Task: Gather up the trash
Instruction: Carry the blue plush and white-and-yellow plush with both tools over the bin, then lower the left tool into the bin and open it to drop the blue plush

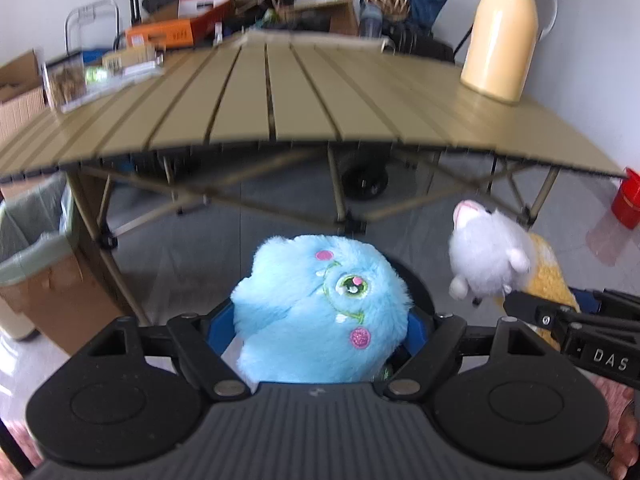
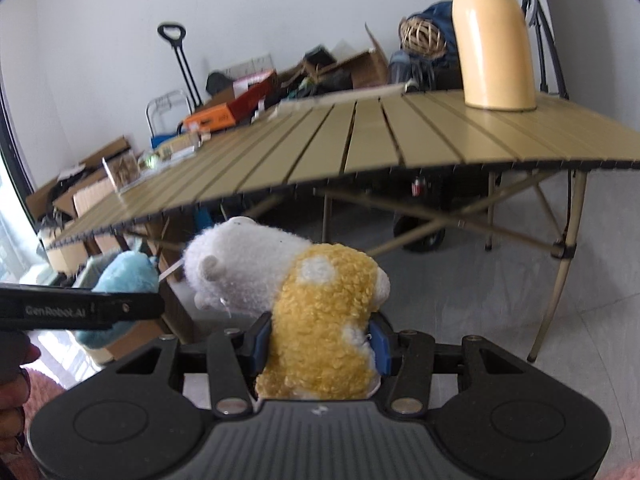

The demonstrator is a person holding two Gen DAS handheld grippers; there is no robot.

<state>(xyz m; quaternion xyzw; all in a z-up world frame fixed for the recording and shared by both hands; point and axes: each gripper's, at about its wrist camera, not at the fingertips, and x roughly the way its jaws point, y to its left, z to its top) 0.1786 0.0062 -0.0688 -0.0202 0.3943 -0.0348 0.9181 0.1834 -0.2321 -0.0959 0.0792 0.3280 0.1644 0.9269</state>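
The left gripper [image 1: 322, 320] pinches a blue plush toy [image 1: 320, 308] in its jaws; the right gripper [image 2: 320, 338] pinches a yellow-and-white plush [image 2: 316, 320], before the bench [image 1: 280, 92].

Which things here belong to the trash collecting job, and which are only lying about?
Belonging to the job:
- blue plush toy, held in the left tongs
- yellow and white plush toy, held in the right tongs
- lined bin beside the table

Only lying about:
- yellow jug on the folding table
- clear box at the table's far left
- red container on the floor
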